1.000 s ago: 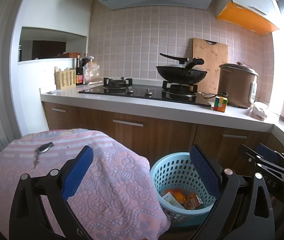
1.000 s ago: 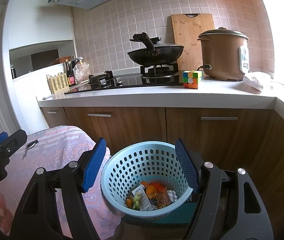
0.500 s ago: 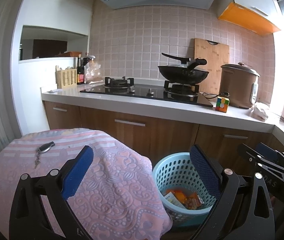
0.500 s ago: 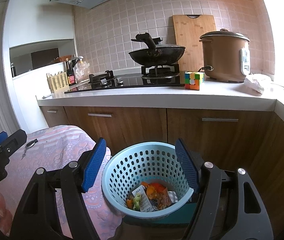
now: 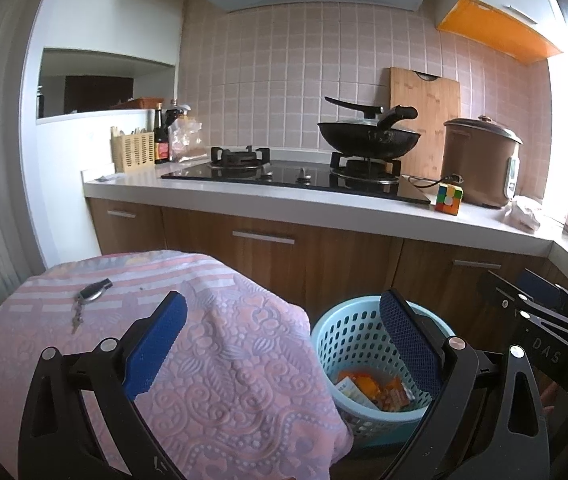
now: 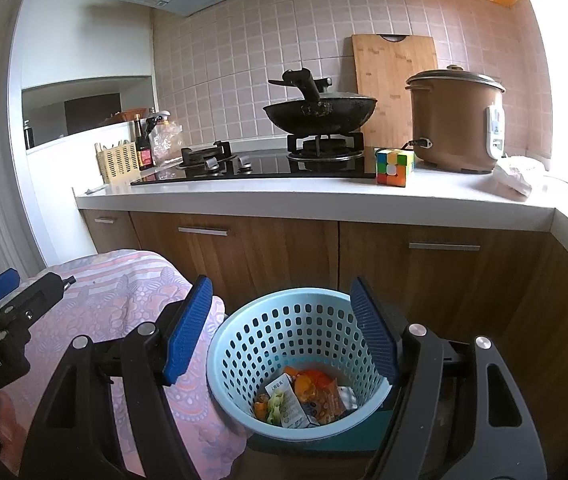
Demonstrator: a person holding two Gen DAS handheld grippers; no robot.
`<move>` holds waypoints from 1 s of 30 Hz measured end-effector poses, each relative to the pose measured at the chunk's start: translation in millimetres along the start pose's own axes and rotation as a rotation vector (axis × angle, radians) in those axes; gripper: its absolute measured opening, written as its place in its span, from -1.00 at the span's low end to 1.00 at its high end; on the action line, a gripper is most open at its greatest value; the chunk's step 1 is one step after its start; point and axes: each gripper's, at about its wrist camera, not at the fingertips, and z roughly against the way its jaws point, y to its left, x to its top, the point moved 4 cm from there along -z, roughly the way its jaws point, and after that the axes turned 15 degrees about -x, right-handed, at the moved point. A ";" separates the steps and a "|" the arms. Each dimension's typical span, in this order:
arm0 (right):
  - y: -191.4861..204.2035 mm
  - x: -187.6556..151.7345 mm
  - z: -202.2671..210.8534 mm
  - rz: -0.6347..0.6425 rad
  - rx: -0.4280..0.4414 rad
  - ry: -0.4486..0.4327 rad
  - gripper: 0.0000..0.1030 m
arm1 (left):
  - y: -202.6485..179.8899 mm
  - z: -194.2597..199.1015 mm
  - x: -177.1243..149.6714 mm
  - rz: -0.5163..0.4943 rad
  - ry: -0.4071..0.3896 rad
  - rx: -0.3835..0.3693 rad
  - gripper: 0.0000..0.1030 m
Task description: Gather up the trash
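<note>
Kitchen floor — blue basket (image 6: 240, 344), trash (image 6: 304, 396) half-hidden inside

I see the bin (image 6: 298, 344): light blue plastic basket, perforated wall, upright on the floor in front of the wood cabinets, just beside the pink cloth. Trash (image 6: 304, 398) lies at the bottom: orange wrappers, a white printed packet, a green scrap, all piled loosely. Left view shows the same bin (image 5: 348, 340), part hidden, with the trash (image 5: 372, 390).
</note>
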 end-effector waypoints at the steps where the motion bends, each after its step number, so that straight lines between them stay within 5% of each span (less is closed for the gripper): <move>1: 0.3 0.0 0.2 0.000 0.000 0.000 0.31 | 0.3 -0.1 0.0 -0.001 0.000 0.001 0.83; 30: 13.8 -2.8 4.3 0.022 0.002 -0.001 0.31 | 12.7 8.1 -4.6 0.031 -0.009 0.017 0.83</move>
